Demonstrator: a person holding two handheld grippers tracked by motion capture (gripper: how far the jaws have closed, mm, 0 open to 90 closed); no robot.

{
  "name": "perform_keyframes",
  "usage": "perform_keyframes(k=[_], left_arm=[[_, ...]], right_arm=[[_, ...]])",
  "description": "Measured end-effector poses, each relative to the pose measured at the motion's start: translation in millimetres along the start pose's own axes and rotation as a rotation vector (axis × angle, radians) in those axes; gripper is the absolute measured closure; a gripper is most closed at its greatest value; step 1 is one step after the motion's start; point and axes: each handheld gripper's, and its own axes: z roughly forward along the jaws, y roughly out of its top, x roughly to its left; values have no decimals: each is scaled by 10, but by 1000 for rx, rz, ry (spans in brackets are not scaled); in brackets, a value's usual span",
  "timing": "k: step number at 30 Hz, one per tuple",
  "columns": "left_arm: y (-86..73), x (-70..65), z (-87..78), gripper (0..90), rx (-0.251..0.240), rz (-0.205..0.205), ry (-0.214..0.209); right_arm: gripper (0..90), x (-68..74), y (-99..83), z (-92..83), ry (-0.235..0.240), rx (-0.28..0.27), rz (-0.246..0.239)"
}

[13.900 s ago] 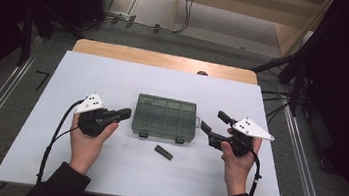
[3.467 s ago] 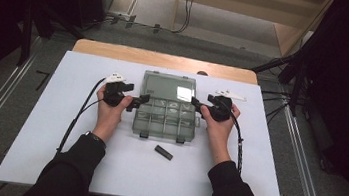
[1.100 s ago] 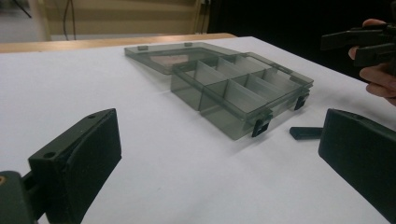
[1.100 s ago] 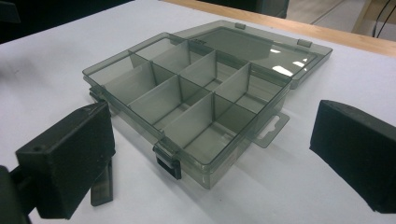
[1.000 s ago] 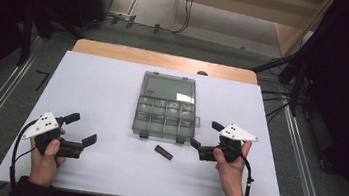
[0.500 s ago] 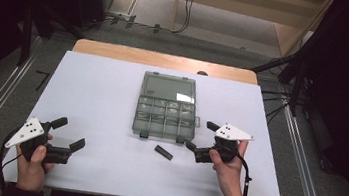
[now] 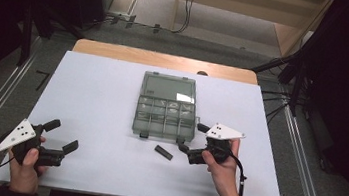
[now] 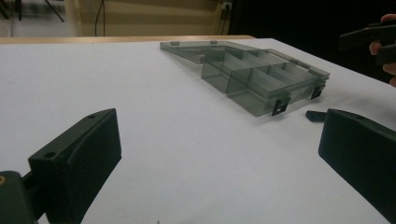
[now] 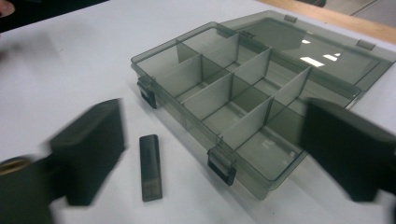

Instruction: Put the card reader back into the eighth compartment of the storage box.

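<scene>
My right gripper (image 7: 190, 139) hovers just above the table (image 7: 102, 99) near the front right corner of the open organizer box (image 7: 165, 114). Its jaws are spread with nothing between them, though they have just been closing a little. The small black stick (image 7: 163, 152) lies flat on the table just in front of the box and just left of that gripper — in the right gripper view (image 9: 151, 167) it sits between the jaws' line of sight, untouched, beside a box latch (image 9: 222, 166). My left gripper (image 7: 61, 137) rests low near the front left corner of the table, well apart from the box — jaws wide and empty.
</scene>
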Motion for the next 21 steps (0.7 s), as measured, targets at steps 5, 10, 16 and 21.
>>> perform_keyframes(k=[5,10,16,21], left_arm=[[-3,23,-26,0,-5,-4,7],[-10,39,-36,0,-3,-4,13],[-15,78,-84,0,-13,-13,28],[-27,90,-88,0,-11,-16,29]], right_arm=[[127,58,15,42,22,9,-2],[127,123,20,104,58,38,-20],[142,192,20,150,73,43,-42],[202,220,16,192,84,63,-52]])
